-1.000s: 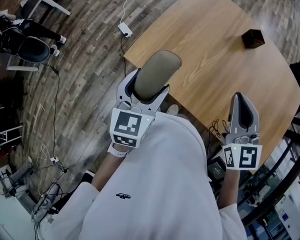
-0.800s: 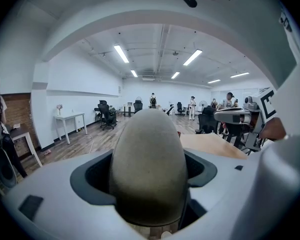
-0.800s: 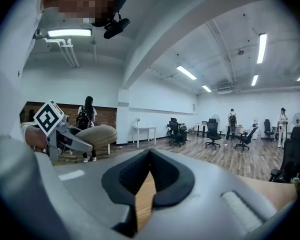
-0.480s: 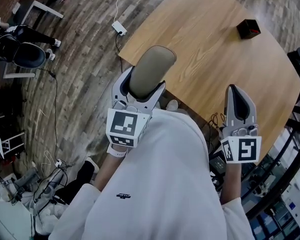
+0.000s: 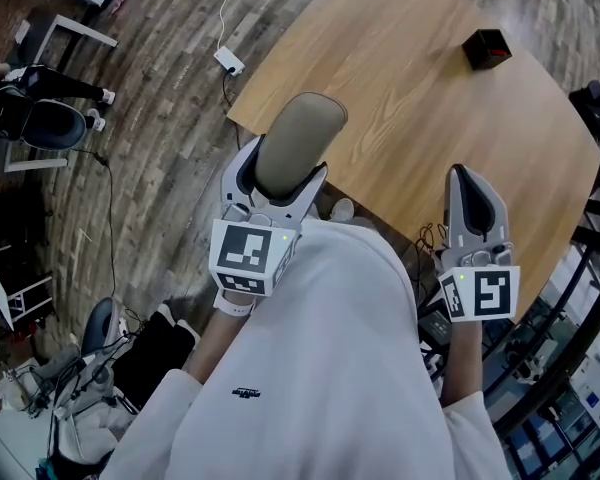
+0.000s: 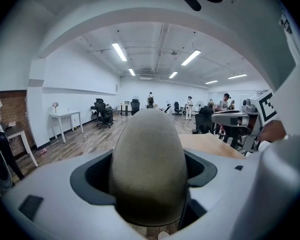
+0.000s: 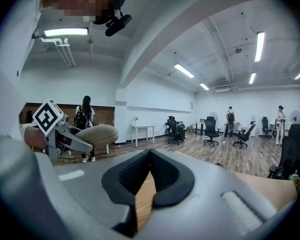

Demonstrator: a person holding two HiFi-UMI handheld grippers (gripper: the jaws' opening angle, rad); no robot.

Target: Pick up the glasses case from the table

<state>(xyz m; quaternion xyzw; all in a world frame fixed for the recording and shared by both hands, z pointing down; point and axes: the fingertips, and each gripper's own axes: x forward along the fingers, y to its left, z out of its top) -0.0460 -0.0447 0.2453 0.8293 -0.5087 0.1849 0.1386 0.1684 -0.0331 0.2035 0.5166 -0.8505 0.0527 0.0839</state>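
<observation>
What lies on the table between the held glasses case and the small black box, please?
Nothing: the head view shows only bare table between the glasses case and the black box.

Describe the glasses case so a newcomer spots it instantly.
Start at the wooden table. At its near left edge, the left gripper holds the case between its fingers. It is a rounded olive-grey oblong; the only other small thing, a black box, sits far across the table, and the right gripper is empty.
</observation>
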